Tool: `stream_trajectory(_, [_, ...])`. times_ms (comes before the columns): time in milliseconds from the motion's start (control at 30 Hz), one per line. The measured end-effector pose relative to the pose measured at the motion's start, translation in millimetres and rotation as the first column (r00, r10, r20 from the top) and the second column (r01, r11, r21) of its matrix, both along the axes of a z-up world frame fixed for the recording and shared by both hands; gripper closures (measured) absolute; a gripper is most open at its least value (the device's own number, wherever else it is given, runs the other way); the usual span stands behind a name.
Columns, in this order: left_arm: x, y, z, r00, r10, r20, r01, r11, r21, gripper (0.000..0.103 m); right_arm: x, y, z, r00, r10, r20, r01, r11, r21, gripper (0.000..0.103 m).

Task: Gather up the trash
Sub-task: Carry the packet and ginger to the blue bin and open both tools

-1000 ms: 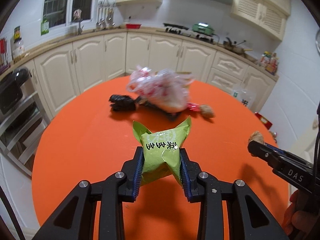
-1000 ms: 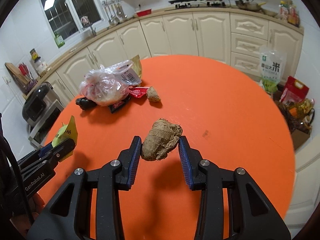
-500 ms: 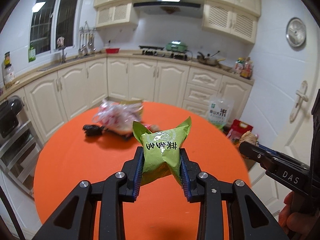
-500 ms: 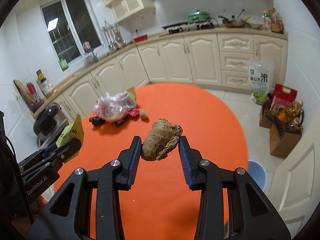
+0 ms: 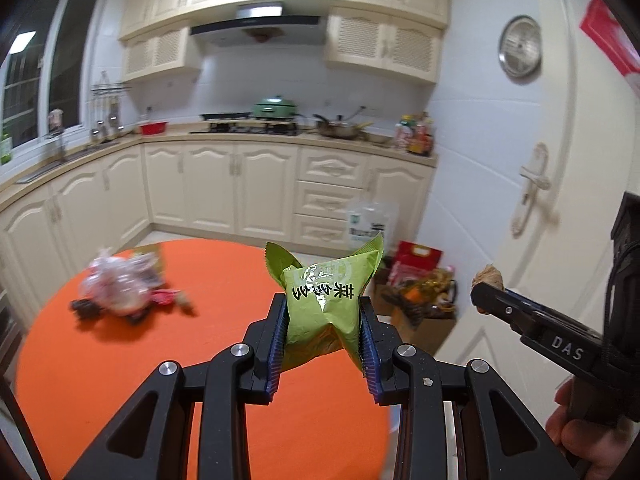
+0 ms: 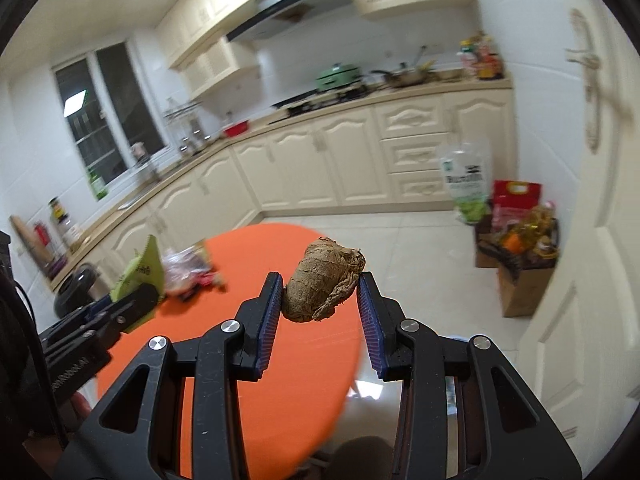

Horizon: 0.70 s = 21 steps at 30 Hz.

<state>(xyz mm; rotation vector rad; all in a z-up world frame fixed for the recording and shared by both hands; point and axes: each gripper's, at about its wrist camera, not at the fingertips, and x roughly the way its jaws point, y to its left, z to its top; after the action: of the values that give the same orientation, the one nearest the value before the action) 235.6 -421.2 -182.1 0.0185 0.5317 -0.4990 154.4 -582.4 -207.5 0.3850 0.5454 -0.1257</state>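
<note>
My left gripper [image 5: 323, 320] is shut on a crumpled green snack wrapper [image 5: 326, 304] and holds it above the near right part of the round orange table [image 5: 120, 360]. My right gripper [image 6: 320, 296] is shut on a brown crumpled paper wad [image 6: 324, 288], held in the air past the table's right edge [image 6: 280, 360]. The left gripper with the wrapper [image 6: 138, 276] shows at the left of the right wrist view. The right gripper with the wad [image 5: 488, 280] shows at the right of the left wrist view. A pile of trash with a clear plastic bag [image 5: 120, 292] lies on the far left of the table.
Cream kitchen cabinets [image 5: 240, 188] run along the back wall. A white door [image 5: 532, 200] stands at the right. Bags and a cardboard box [image 6: 516, 248] sit on the tiled floor by the door. A bag of rice [image 6: 466, 184] leans on the drawers.
Both grippers have risen and pulled back from the table, turning right toward the door, each still gripping its item. The trash pile now looks farther away and to the left.
</note>
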Motion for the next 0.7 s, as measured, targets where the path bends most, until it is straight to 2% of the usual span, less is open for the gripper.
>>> stream_trajectory(200, [38, -55, -13, 0.994, -0.096, -0.062, 0.096, 0.995, 0.012, 0.073, -3, -64, -20, 0.993, -0.106, -0.050, 0.107, 0.994, 0.016, 0.067])
stream_trajectory(367, [78, -103, -30, 0.976, -0.163, -0.145, 0.171, 0.984, 0.042, 0.073, 5, -112, -58, 0.978, -0.161, -0.134, 0.169, 0.984, 0.056, 0.067])
stream_trajectory(533, [126, -151, -57, 0.944, -0.201, -0.260, 0.231, 0.969, 0.089, 0.073, 19, -147, -107, 0.958, -0.169, -0.230, 0.197, 0.975, 0.103, 0.067])
stream_trajectory(700, [176, -199, -95, 0.903, -0.206, -0.378, 0.269, 0.956, 0.122, 0.073, 41, -174, -152, 0.939, -0.151, -0.310, 0.205, 0.967, 0.150, 0.067])
